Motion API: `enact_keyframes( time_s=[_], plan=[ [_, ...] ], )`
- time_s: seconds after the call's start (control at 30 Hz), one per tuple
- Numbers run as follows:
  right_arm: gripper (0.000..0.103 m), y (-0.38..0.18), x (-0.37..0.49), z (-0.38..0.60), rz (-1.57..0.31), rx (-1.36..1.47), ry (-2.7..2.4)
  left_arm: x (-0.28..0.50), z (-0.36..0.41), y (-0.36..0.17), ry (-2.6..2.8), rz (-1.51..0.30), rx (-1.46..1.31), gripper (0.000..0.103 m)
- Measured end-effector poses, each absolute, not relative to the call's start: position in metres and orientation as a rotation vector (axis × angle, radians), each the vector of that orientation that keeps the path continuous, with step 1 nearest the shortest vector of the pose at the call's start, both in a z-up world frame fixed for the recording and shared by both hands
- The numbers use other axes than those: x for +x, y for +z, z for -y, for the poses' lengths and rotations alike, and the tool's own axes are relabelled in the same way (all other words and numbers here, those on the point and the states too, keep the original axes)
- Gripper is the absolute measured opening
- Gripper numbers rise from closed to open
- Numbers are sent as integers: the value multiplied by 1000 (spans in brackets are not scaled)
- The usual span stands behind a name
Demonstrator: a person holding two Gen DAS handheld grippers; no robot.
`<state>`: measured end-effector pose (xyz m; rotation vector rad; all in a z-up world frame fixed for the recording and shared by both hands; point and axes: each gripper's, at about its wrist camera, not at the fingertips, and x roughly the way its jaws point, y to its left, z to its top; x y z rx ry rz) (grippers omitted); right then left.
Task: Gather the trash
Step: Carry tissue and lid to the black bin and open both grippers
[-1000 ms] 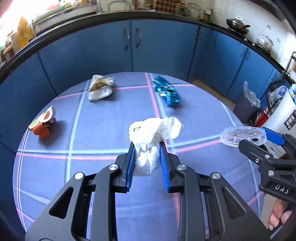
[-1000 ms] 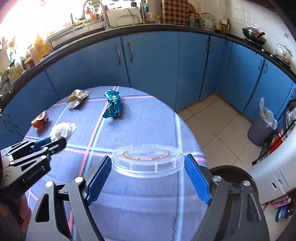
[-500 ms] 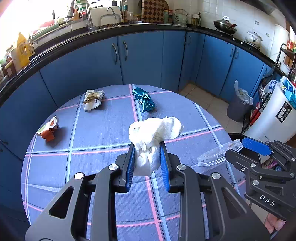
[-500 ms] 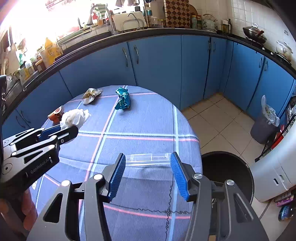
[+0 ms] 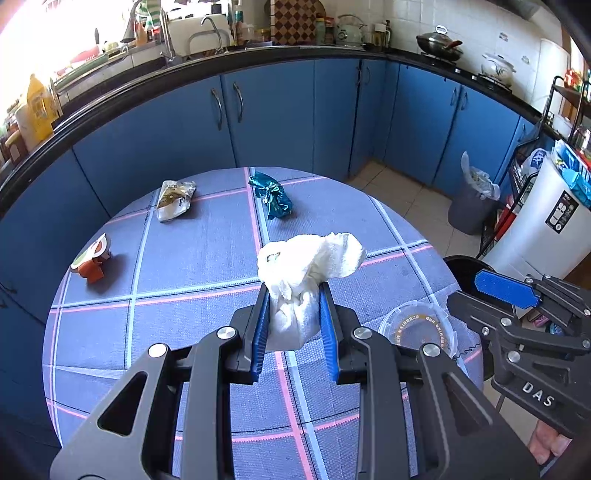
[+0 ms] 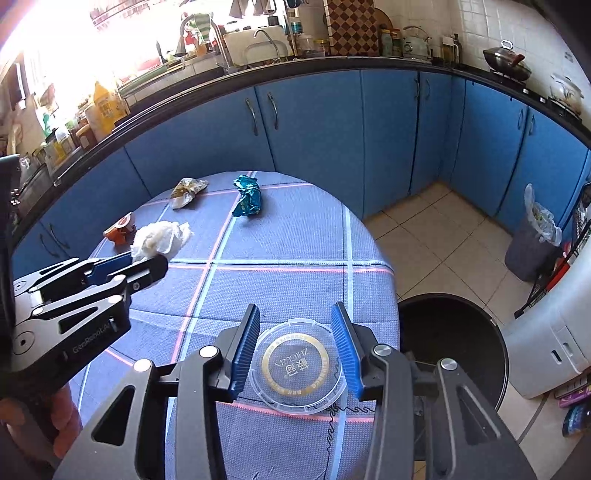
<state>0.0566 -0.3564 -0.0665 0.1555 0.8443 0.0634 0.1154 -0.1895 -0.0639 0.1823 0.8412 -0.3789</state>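
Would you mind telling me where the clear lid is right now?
In the right wrist view, the lid sits between the right claw's pads, over the table's near edge, beside the black bin.

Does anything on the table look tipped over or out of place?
Yes. The small orange cup lies on its side near the table's left edge, lid facing sideways. Two crumpled wrappers, one silver, one teal, lie loose at the far side.

blue cabinets (image 6: 310, 122) curving round under a black countertop (image 5: 295, 55) | white tiled wall (image 6: 472, 22) rising behind | beige floor tiles (image 6: 436, 229) spreading right | daylight glaring in at upper left | round table in a blue checked tablecloth (image 5: 207, 258) sitting centre
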Motion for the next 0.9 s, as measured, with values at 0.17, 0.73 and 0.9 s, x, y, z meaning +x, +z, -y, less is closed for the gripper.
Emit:
enact_keyframes(
  time_s=[0.17, 0.73, 0.9],
  plan=[
    [94, -75, 54, 349, -878, 122, 81, 119, 186, -65, -370, -848, 172, 26],
    [94, -141, 66, 339, -1033, 93, 26, 127, 187, -81, -384, -879, 172, 26],
    [84, -141, 65, 341, -1016, 89, 5, 128, 187, -85, -386, -888, 173, 26]
  ],
)
